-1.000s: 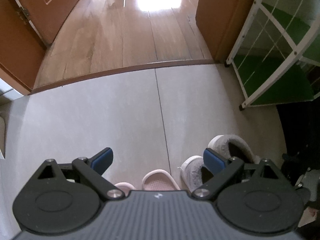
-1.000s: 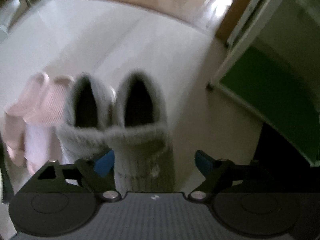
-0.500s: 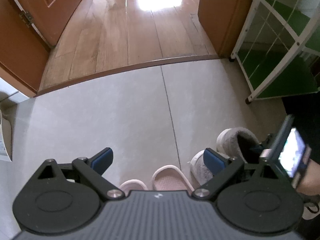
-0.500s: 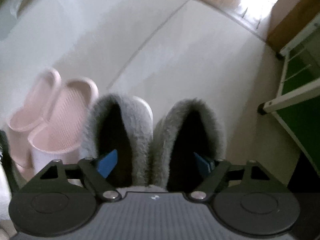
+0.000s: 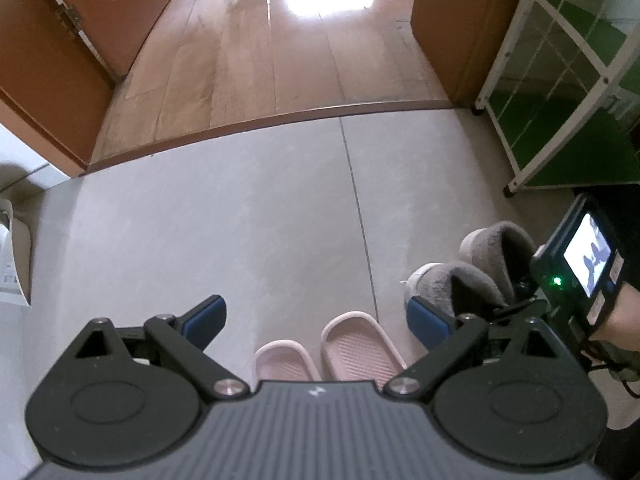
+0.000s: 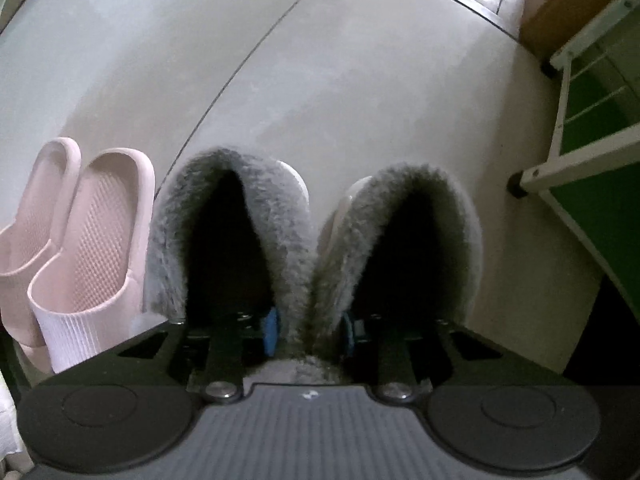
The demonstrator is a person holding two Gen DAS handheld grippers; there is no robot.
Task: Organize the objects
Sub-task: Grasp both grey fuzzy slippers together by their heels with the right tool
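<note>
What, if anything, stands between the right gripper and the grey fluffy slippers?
Nothing visible. The right gripper has one finger inside each grey fluffy slipper, its jaws closing on their touching inner walls. The pink slippers sit beside them, clear.

**Floor and what lies on it**

The floor (image 5: 260, 232) is pale grey tile with one thin joint line across it; beyond a dark curved threshold it becomes shiny wood boards. On the tile stand two pink slippers (image 6: 80, 240) side by side, touching. Just beside them are two grey furry slippers (image 6: 240, 232), also close together. A white rack (image 5: 532, 160) with green panels stands on the tile, well apart from them. At the left edge lies something white, maybe a paper bag (image 5: 12, 264).
</note>
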